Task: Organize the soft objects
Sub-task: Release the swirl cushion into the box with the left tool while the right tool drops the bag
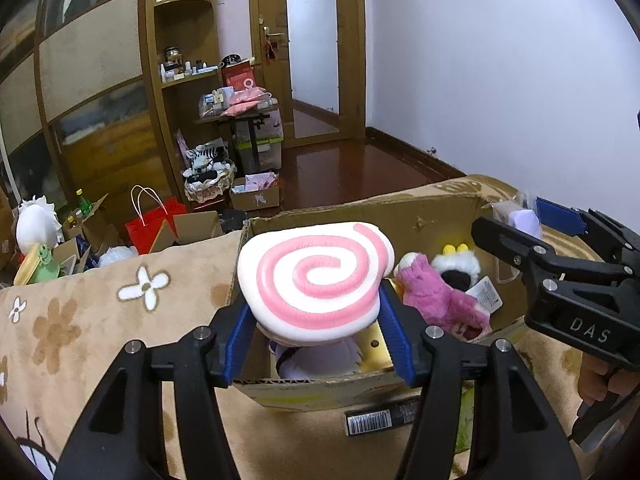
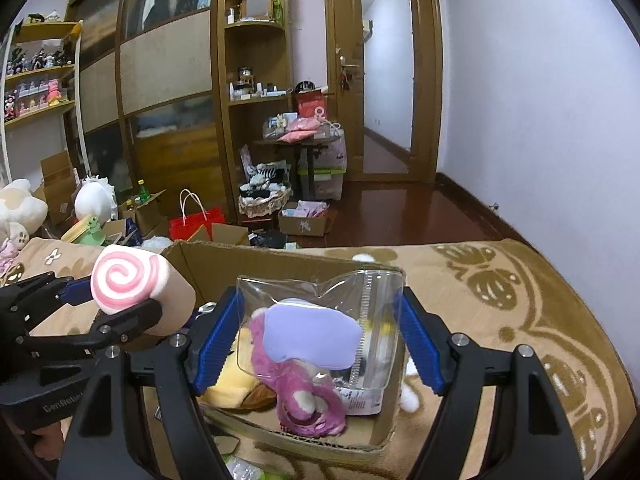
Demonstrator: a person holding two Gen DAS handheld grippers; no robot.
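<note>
Left gripper (image 1: 316,320) jaws flank pink-swirl cushion (image 1: 316,276), probably loosening, directly above cardboard box (image 1: 320,392). Right gripper (image 2: 320,340) jaws clamped on clear pouch (image 2: 320,320), over same box.

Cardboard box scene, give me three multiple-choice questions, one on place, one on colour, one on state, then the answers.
1. Where is the pink plush toy?
A) inside the cardboard box
B) on the floor
C) on a shelf

2. What colour is the spiral on the swirl cushion?
A) green
B) pink
C) black

3. What sits between the right gripper fingers?
A) nothing
B) a bottle
C) a clear pouch with a lilac item

Answers: 1 A, it lies on the box floor; 2 B, pink on white; 3 C, the pouch spans both blue pads.
</note>
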